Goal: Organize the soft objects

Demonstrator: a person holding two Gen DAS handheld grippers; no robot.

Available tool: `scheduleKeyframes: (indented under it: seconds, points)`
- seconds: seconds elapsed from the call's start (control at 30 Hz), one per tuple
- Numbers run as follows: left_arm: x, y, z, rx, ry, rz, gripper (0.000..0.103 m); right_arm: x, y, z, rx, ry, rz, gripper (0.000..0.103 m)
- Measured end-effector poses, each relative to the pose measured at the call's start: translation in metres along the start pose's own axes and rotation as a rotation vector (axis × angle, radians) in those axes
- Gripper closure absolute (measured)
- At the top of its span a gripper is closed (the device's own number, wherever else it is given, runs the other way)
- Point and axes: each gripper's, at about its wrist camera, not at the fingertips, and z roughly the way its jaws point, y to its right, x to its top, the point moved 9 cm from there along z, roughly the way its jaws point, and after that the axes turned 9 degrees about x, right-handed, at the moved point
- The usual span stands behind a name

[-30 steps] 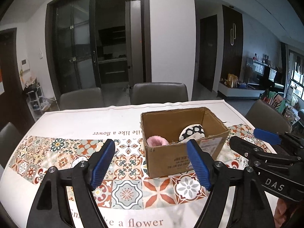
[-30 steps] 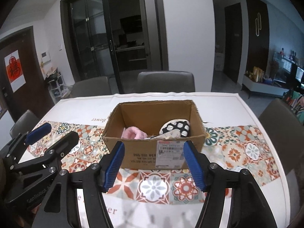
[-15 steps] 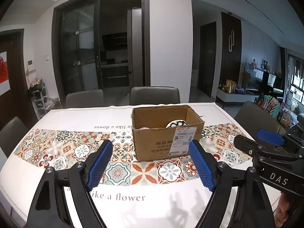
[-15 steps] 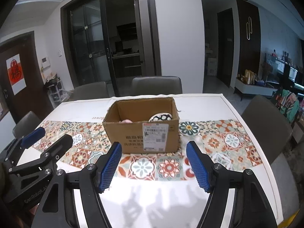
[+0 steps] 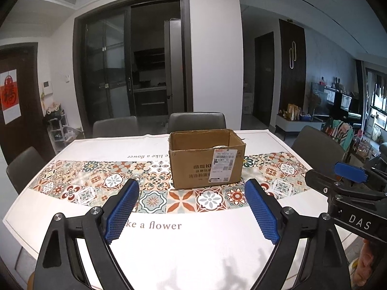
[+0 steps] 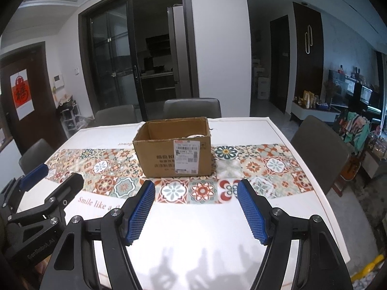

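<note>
An open cardboard box [image 5: 206, 160] [image 6: 174, 151] with a white shipping label stands in the middle of the table, on the patterned runner. Only a pale sliver of a soft object [image 6: 196, 135] shows over its near rim. My left gripper [image 5: 192, 211] hovers above the near white part of the cloth, well short of the box; its jaws are opening with nothing between them. My right gripper [image 6: 196, 211] hangs beside it, open and empty. In the left wrist view the right gripper [image 5: 348, 181] shows at the right edge.
The table [image 5: 169, 253] carries a white cloth with a tiled band and printed text. Grey chairs stand at the far side [image 5: 197, 122], at the left [image 5: 23, 166] and at the right [image 6: 319, 149]. Dark glass sliding doors lie behind.
Both grippers have drawn back from the box toward the near table edge, so the box looks smaller and its contents sink behind the rim. The left jaws stand wider.
</note>
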Motion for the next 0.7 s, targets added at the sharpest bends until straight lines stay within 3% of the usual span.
scheduleKeyframes:
  seconds: [0.27, 0.7]
  points:
    - [-0.013, 0.004, -0.037, -0.002, 0.016, 0.006, 0.01, -0.02, -0.004, -0.033, 0.009, 0.007, -0.011, 0.032]
    - [-0.023, 0.007, -0.063, 0.001, 0.022, -0.006, 0.01, -0.032, -0.002, -0.064, 0.013, 0.036, -0.021, 0.031]
